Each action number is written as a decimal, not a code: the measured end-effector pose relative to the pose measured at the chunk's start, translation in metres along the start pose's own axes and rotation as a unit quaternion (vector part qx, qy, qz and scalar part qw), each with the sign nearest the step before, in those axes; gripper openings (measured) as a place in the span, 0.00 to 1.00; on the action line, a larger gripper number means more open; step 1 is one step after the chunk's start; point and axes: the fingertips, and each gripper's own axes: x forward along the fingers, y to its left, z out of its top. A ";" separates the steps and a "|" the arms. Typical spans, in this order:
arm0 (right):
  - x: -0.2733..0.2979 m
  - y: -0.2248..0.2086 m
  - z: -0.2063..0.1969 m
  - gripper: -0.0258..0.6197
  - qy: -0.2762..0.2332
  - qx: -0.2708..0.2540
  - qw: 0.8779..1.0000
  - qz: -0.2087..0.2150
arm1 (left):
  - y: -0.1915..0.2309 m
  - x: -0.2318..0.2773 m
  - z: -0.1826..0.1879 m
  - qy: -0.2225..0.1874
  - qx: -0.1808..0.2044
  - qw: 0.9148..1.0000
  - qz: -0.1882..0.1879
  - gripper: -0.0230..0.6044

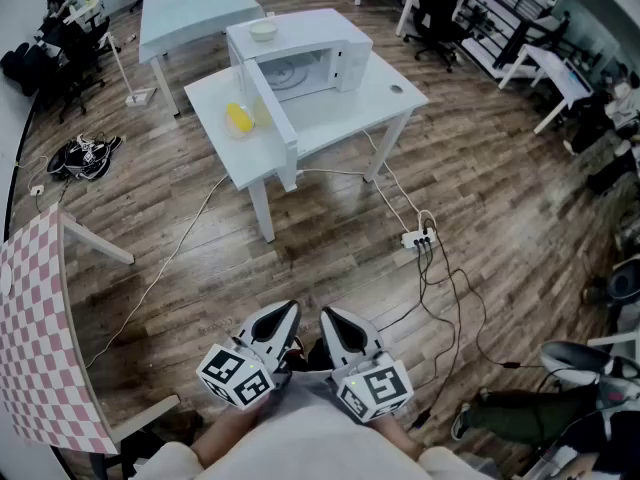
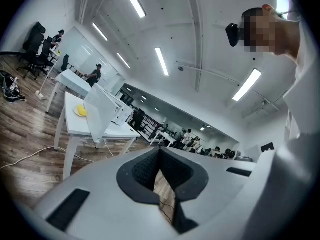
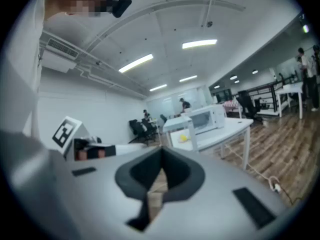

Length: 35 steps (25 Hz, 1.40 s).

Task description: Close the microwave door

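Note:
A white microwave (image 1: 305, 53) stands on a white table (image 1: 390, 93) far ahead, its door (image 1: 272, 118) swung wide open toward me. A yellow item on a plate (image 1: 238, 119) lies left of the door, and a bowl (image 1: 263, 30) rests on the microwave's top. Both grippers are held close to my body, well short of the table. My left gripper (image 1: 291, 311) and right gripper (image 1: 325, 317) are shut on nothing. The left gripper view shows the open door (image 2: 100, 113) edge-on beyond its gripper (image 2: 160, 153). The microwave (image 3: 209, 118) sits small past my right gripper (image 3: 161, 156).
A power strip (image 1: 418, 236) with tangled cables lies on the wooden floor between me and the table. A red-checkered table (image 1: 35, 338) stands at my left. Shoes (image 1: 85, 156), a second white table (image 1: 190, 13) and office chairs (image 1: 440, 13) lie further off.

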 end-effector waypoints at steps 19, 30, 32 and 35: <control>0.010 -0.012 0.024 0.08 -0.008 0.004 0.999 0.036 | -0.002 0.016 0.018 -0.017 0.026 0.999 0.022 0.06; 0.012 -0.021 0.018 0.08 -0.001 0.022 0.999 0.036 | 0.008 0.019 0.010 -0.006 0.018 0.999 0.033 0.06; 0.014 -0.027 0.020 0.08 0.001 0.020 0.999 0.037 | 0.008 0.026 0.012 -0.005 0.018 0.999 0.034 0.06; 0.019 -0.038 0.023 0.08 0.004 0.022 0.999 0.041 | 0.009 0.039 0.016 -0.009 0.020 0.999 0.038 0.06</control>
